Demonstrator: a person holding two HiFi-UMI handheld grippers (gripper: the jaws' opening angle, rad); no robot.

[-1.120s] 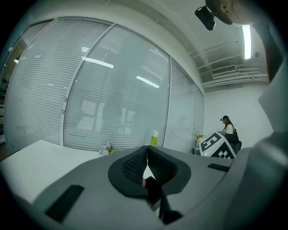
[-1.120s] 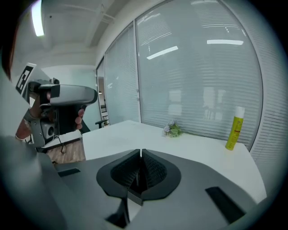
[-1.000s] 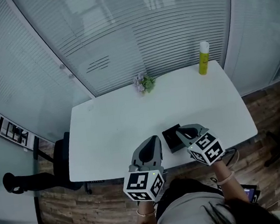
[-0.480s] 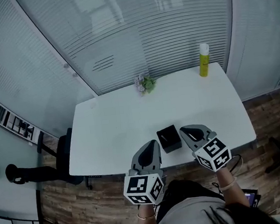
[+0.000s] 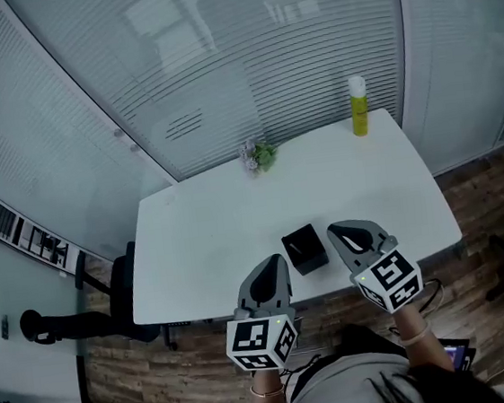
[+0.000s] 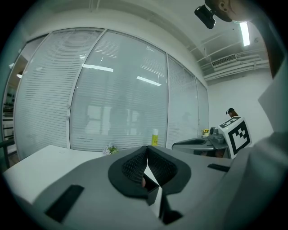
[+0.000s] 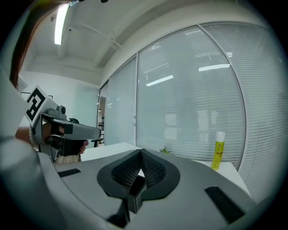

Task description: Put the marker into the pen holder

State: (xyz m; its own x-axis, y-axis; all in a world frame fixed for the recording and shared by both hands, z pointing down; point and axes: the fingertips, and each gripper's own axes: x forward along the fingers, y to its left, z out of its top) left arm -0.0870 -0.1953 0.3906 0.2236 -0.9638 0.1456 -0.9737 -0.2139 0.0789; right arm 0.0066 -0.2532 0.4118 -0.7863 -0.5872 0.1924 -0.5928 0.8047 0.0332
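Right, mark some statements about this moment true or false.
1. The black pen holder stands on the table, between the two grippers. True.
2. The left gripper holds a marker. False: its jaws are together with nothing between them, and no marker is in view.
3. The yellow bottle stands upright at the table's far right corner. True.
4. The right gripper is wide open. False: its jaws are together.
5. The small plant sits right beside the pen holder. False: it stands at the table's far edge, by the blinds.
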